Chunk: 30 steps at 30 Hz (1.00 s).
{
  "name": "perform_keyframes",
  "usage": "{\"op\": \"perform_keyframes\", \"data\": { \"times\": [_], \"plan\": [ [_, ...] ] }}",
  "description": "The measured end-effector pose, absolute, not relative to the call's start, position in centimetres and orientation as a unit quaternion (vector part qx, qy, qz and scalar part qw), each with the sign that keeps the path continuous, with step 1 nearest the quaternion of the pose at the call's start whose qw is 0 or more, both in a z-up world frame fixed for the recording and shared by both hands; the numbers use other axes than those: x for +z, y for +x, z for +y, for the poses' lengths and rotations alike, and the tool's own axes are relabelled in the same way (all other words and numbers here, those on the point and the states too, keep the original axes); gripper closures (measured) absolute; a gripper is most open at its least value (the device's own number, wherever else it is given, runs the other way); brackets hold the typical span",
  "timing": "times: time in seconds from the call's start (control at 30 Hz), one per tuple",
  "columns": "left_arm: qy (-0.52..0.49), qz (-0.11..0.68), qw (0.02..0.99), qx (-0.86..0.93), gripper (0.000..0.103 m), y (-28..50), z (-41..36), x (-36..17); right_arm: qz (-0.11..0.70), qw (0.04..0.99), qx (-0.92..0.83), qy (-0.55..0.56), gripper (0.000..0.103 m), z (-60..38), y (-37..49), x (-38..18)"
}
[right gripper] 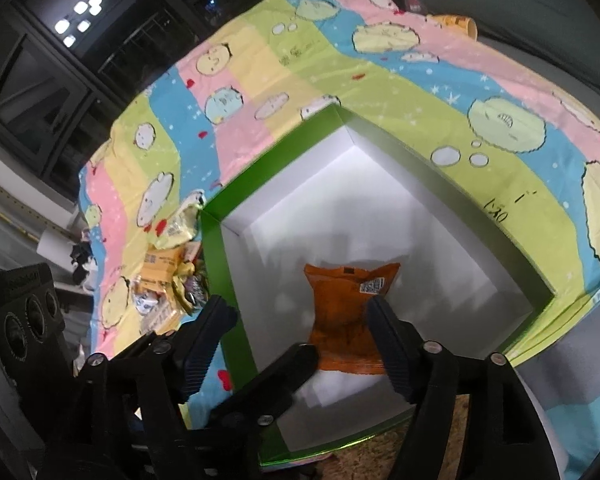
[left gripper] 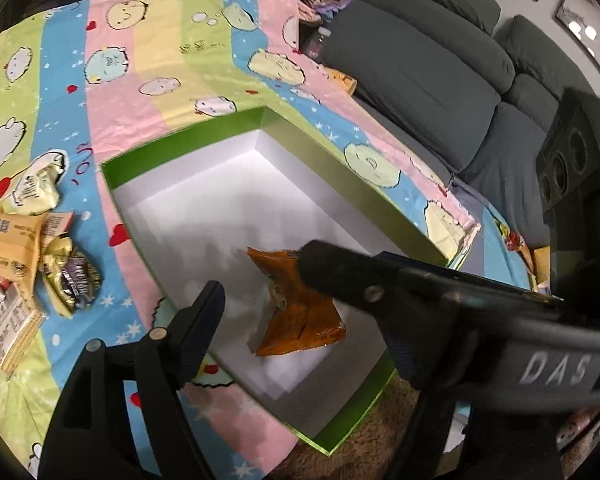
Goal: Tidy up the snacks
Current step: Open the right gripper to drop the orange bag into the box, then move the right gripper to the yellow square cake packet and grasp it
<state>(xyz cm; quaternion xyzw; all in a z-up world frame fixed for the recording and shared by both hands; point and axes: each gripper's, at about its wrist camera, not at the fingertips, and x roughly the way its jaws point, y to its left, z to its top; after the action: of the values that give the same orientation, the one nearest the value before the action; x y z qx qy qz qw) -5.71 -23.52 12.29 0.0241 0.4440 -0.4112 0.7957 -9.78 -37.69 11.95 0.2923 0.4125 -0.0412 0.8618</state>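
While barcode (right gripper: 371,286) faces right view — left misses it

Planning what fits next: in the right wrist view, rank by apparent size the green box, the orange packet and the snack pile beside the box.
1. green box
2. orange packet
3. snack pile, partly hidden by the box wall, so its rank is unsure.

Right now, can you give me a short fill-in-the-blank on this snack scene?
1. The orange packet lies inside the ____ box.
2. The inside of the box is ____.
3. The other snacks lie in a pile ____ the box, on the cloth.
4. Both the left gripper and right gripper are ____.

Missing words: green; white; outside; open
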Motion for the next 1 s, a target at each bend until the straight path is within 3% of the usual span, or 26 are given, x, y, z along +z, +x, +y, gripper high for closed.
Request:
{"op": "perform_keyframes", "data": {
  "times": [0.13, 0.5, 0.57, 1.0],
  "plan": [
    [-0.002, 0.434, 0.807, -0.401, 0.016, -5.5, -21.2, 13.2, 0.396, 0.872, -0.039, 0.286, 0.022, -37.0, -10.2, 13.0],
    [-0.059, 0.414, 0.855, -0.306, 0.011, -4.5, -11.6, 14.0, 0.386, 0.889, 0.023, 0.244, 0.010, -31.3, -8.5, 14.8],
    [-0.069, 0.411, 0.866, -0.278, 0.002, -4.2, -9.4, 13.8, 0.392, 0.889, 0.034, 0.234, 0.010, -29.9, -7.8, 14.7],
    [-0.125, 0.439, 0.882, -0.115, 0.001, -2.1, 2.9, 10.2, 0.443, 0.873, 0.108, 0.171, 0.010, -23.0, -0.4, 14.8]
  ]
}}
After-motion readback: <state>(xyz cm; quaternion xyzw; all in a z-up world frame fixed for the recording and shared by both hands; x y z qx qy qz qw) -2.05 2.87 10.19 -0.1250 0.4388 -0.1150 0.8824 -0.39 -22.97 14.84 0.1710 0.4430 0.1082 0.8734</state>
